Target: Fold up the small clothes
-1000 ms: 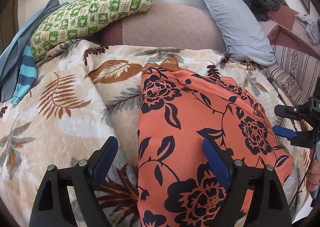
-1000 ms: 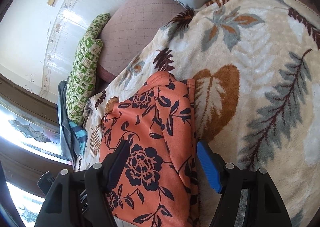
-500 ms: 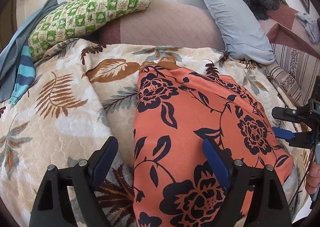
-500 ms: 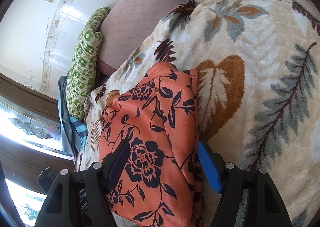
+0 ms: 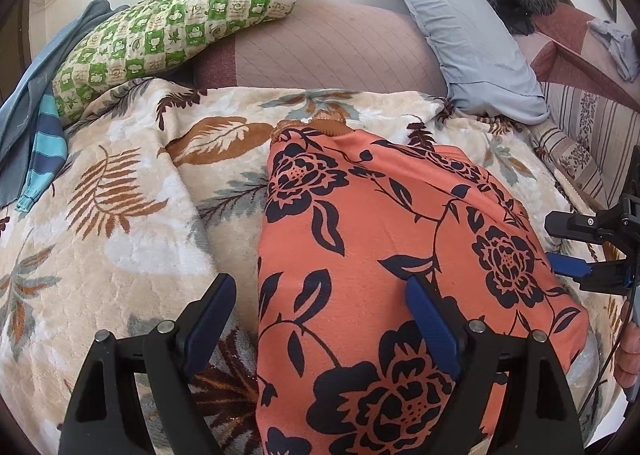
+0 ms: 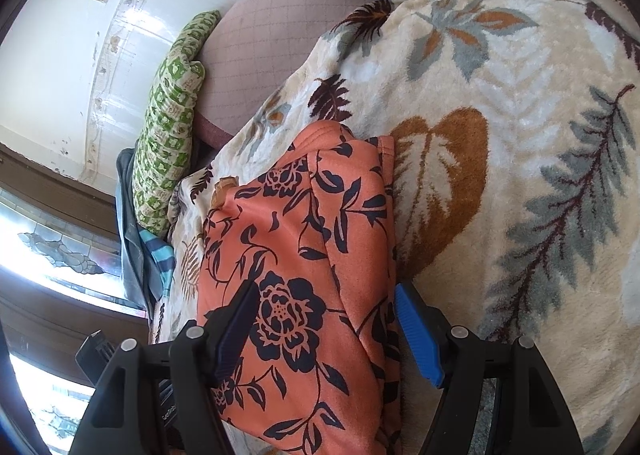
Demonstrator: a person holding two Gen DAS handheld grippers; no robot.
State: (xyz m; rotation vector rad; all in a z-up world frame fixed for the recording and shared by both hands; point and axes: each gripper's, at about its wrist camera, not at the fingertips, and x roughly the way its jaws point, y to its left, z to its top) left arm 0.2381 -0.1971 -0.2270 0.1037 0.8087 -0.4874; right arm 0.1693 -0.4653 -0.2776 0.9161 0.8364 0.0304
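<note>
Little has shifted since the earlier frames: the orange floral garment (image 5: 400,255) has slid only slightly toward the near edge of the bed, and both hands kept still. One garment lies on the leaf-patterned blanket (image 5: 120,223), its near end cut off by the lower rim of both views, so its full shape cannot be made out. The left gripper (image 5: 320,315) hovers with jaws spread, straddling the garment's left edge; whether they touch the cloth is hard to tell. The right gripper (image 6: 326,331) has its jaws spread over the garment's right edge, gripping nothing. Two pillows sit at the head of the bed: a green checked pillow (image 5: 172,31) and a grey-blue pillow (image 5: 460,35). A striped blue cloth (image 5: 44,143) is partly hidden at the left edge.
</note>
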